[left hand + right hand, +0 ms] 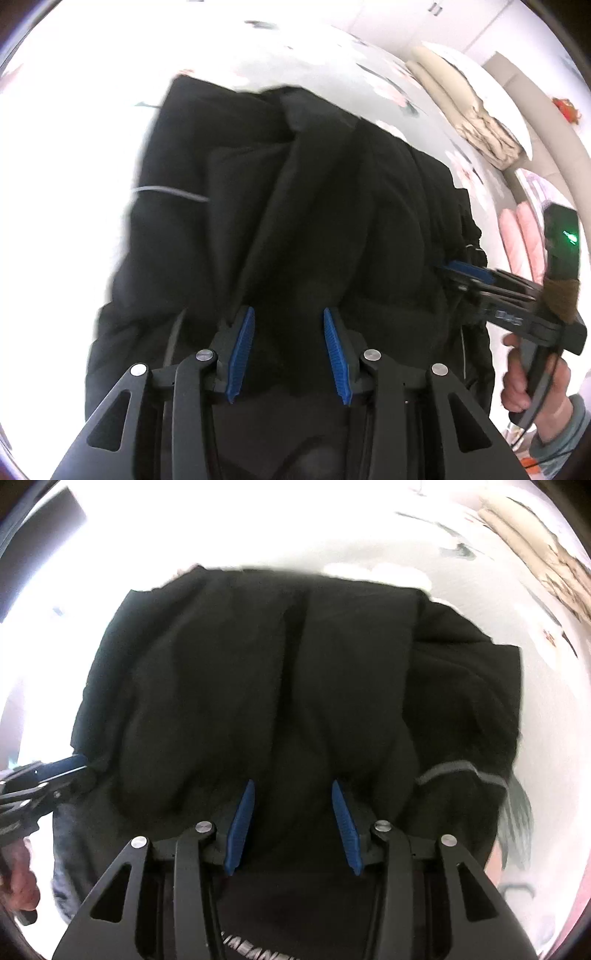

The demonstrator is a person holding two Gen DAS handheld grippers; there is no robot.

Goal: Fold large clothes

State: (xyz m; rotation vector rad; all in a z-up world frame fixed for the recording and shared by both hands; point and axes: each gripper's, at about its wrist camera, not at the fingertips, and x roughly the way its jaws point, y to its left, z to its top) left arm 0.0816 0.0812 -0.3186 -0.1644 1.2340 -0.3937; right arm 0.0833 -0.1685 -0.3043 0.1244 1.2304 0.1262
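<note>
A large black padded jacket [295, 206] lies bundled on a pale floral bedsheet [325, 59]; it also fills the right wrist view [280, 679]. My left gripper [289, 314] is open, its blue pads spread just over the jacket's near edge. My right gripper [293, 786] is open too, over the jacket's other edge. The right gripper shows at the right of the left wrist view [454, 267], its tip against the jacket's side. The left gripper shows at the left of the right wrist view [79, 762], touching the fabric. A grey trim strip [458, 768] runs along the jacket.
Folded beige bedding [476, 107] lies at the far right of the bed. Pink cushions [517, 236] sit beyond the bed's right edge. The person's hand [532, 384] holds the right gripper's handle. Bright overexposed sheet surrounds the jacket on the left.
</note>
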